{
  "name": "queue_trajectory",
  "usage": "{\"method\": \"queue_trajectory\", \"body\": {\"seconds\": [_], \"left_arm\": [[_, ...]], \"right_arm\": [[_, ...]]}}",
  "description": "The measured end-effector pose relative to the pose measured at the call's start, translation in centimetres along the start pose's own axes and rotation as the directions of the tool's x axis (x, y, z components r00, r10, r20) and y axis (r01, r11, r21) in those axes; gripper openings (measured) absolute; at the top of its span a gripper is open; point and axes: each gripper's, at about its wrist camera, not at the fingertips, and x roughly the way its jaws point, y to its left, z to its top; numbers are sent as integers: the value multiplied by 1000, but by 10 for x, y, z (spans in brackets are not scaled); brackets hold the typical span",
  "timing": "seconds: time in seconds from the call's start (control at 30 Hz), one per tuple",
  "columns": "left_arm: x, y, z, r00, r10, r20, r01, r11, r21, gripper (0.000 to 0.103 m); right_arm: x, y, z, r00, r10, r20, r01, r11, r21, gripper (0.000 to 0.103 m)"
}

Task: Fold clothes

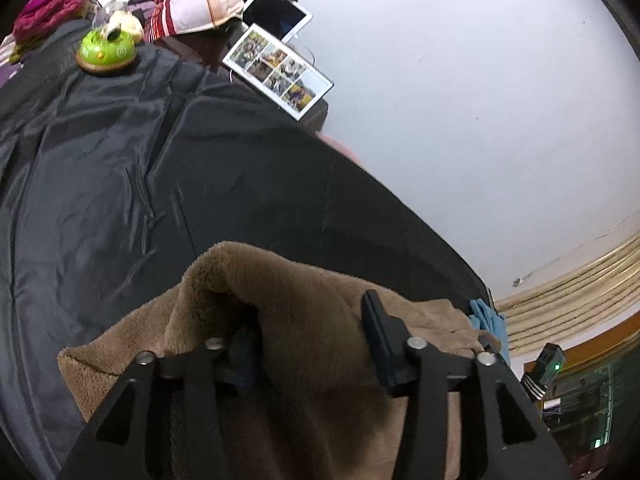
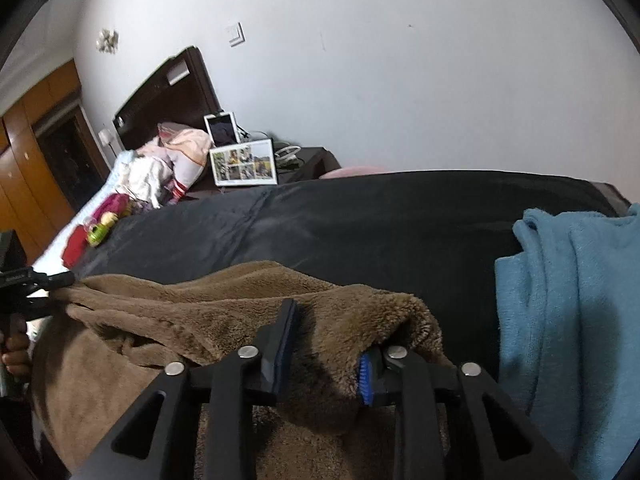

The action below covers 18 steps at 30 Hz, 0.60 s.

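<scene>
**Brown fleece held at two corners over a dark-covered bed**

1. Right gripper (image 2: 326,350): black frame, blue-padded fingers (image 2: 366,376). Fingers clamped on a bunched corner of the brown fleece garment (image 2: 240,304); the pile bulges between and over the pads.

2. Left gripper (image 1: 308,344): black frame. Fingers pressed into a raised fold of the brown fleece garment (image 1: 280,300), the cloth filling the gap between them; one finger is mostly buried in the pile. In the right wrist view the left gripper (image 2: 60,286) appears at the left edge, gripping the garment's opposite corner.

3. Brown fleece garment: near edge of the bed, stretched between both grippers, its lower part hanging towards the near side.

4. Blue towel (image 2: 568,320): right of the garment, draped at the near right edge of the bed.

5. Black sheet (image 1: 160,184): shiny, wrinkled, covering the bed beyond the garment.

6. Green round toy (image 1: 106,50): far left, on the sheet.

7. Magenta cloth (image 1: 48,12) and striped pillow (image 1: 196,0): far end of the bed.

8. Photo collage frame (image 1: 276,70) and tablet (image 1: 276,10): farthest, beside the pillow, near the white wall.
</scene>
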Motion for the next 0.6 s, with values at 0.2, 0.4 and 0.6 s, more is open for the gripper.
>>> {"method": "queue_trajectory", "body": {"seconds": [0.2,0.4,0.6], "left_arm": [[-29,0,4,994,-12,111,12,1000,2,79],[-37,-15,-13,991,22,135,-38,992,121,79],[-35,-61,-45,962,139,236,-220,905,364,79]], "right_arm": [[-18,5,3,997,35,73,-35,999,4,69],[-40,16,10,987,-27,161,32,999,-33,77],[-54,41,-2,987,-42,155,65,988,-143,80]]}}
